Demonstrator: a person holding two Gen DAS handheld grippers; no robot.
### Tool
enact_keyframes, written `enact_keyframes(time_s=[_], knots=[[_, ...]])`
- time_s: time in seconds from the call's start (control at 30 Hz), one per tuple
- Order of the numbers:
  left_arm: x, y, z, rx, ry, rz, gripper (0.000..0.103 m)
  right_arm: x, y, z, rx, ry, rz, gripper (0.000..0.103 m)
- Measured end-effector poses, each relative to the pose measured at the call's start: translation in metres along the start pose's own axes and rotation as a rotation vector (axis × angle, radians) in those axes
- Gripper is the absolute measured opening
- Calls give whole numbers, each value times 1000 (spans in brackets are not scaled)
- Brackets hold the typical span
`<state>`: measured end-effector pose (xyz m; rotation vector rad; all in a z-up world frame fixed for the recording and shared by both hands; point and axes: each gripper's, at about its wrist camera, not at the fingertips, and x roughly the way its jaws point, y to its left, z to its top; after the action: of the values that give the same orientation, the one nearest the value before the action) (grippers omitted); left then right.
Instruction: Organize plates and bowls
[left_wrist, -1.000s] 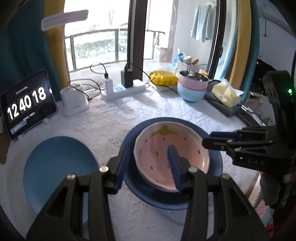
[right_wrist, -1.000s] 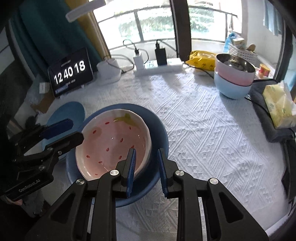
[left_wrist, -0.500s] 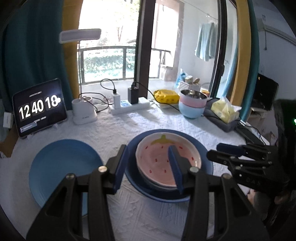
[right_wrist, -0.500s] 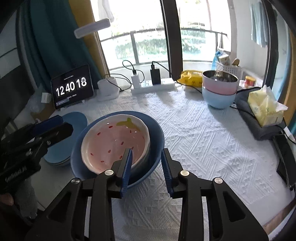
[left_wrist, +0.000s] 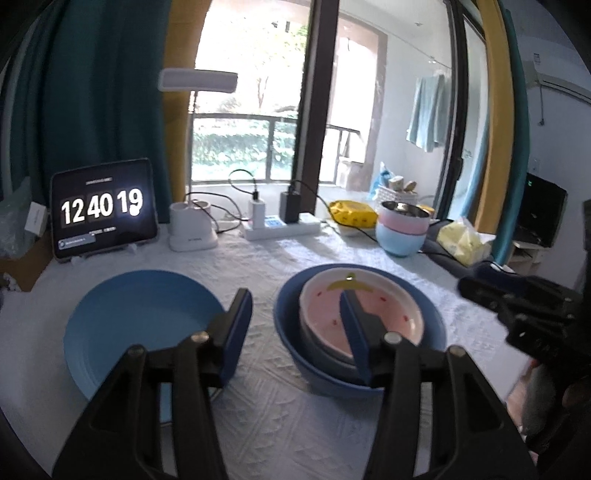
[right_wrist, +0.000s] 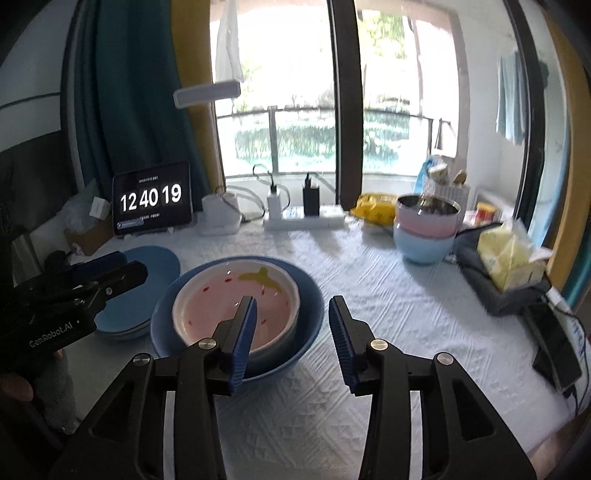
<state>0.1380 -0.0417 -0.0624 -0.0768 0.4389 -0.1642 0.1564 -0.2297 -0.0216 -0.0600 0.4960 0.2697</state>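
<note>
Strawberry bowl (right_wrist: 236, 308) nested in blue bowl (right_wrist: 312, 310) on the counter (right_wrist: 388, 295)

Both the left gripper (left_wrist: 295, 325) and right gripper (right_wrist: 291, 332) hang apart and empty; glazed ceramic looks rigid, slick, breakable, so pinch the rim.

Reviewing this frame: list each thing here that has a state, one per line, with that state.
left gripper: open, empty
right gripper: open, empty
strawberry bowl: upright, nested in the blue bowl
blue bowl: upright on the cloth
blue plate: flat, empty
pink bowl: stacked on the light blue bowl
tablet clock: on, reads 12 40 19
</note>
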Motion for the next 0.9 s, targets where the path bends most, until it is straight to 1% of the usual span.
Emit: enact_keyframes(time_s=[0.13,0.2,0.27,0.33,0.47,0.53,0.6,0.73,0.8,0.83,0.87,0.9], knots=[[12,8,-8,-32,21,54,51,0,-7,-7,-24,-60,-81,55],[20,16,-11,-75,47,77,51,5,-13,-10,-26,-55,-99,57],[27,25,-14,-127,70,83,51,12,-20,-14,4,-30,-76,57],[32,30,-17,-158,84,94,51,21,-25,-17,45,8,-33,57],[33,31,-21,-185,86,98,51,40,-30,-21,129,87,4,57],[32,29,-22,-179,77,92,51,49,-33,-23,190,130,32,57],[32,26,-22,-169,74,87,51,53,-38,-24,253,142,50,57],[36,21,-23,-152,103,69,51,62,-47,-26,355,193,86,57],[37,16,-22,-121,119,69,51,64,-48,-26,372,207,95,55],[38,14,-22,-105,125,76,51,64,-46,-25,374,211,101,52],[39,10,-21,-85,133,89,51,63,-44,-25,376,212,109,46],[41,8,-20,-70,143,94,51,63,-43,-25,378,212,110,45]])
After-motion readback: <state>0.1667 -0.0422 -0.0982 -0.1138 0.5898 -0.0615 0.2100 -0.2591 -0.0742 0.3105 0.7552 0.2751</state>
